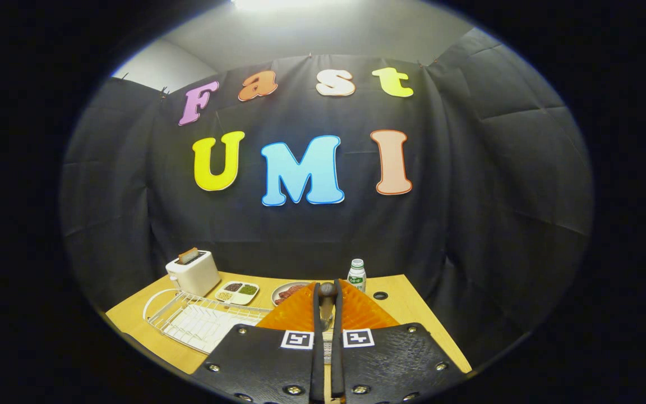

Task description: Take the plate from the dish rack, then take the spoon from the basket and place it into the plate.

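Holding the spoon (327, 300) between nearly closed fingers, the gripper (327, 314) sits raised above the table (407, 306). Both fingers press on the handle; the narrow gap between them is taken up by it, and the rounded end stands up just past the tips.

Findings:
- Plate (286, 292): on table, just beyond the fingers and a little left, partly hidden behind them. Appears to carry dark red contents; can't confirm what.
- Dish rack (199, 320): wire, white, left of the fingers, near table edge. No plate seen in it, so plate step judged done.
- Basket: not identified w/ certainty; a woven strip below the gap may be it.
- Toaster (193, 272) at far left corner, divided tray (237, 293) between toaster and plate, small bottle (356, 275) beyond the fingers, slightly right.

Step in hand, est.: carrying spoon to plate. Approx. three-quarters through the task.

Recommendations: move fwd and slightly left until tips are over plate centre, lower before release, keep grip firm till spoon is close to the plate surface so it doesn't bounce out. Keep clear of the bottle, which looks easy to tip.

Pose: gripper roughly level, pointed at the booth's back wall, tilted little if at all; spoon near upright in the grip.
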`<state>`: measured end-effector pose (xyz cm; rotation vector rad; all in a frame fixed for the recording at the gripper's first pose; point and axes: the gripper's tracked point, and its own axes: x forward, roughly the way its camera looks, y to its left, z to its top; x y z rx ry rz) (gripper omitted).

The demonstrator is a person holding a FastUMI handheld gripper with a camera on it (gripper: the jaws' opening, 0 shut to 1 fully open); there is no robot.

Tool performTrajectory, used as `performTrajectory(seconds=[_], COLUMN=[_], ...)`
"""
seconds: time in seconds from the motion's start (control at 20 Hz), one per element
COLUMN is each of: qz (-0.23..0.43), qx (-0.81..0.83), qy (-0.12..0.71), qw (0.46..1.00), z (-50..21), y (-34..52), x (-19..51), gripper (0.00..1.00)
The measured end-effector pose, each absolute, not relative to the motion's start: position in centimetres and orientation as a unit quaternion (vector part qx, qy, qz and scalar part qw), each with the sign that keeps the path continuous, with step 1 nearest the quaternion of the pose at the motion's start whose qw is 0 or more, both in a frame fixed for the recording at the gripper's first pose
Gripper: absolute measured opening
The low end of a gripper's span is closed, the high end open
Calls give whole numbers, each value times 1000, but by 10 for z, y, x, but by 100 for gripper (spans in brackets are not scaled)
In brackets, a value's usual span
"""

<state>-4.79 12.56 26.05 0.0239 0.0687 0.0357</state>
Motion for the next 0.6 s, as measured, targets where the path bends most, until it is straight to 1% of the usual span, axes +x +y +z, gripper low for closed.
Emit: performTrajectory(seconds=[0.25,0.6], qz=[33,68], qx=[12,14], qy=[41,91], qw=[999,993], z=[252,204], y=[140,167], x=[-73,-96], gripper=[5,5])
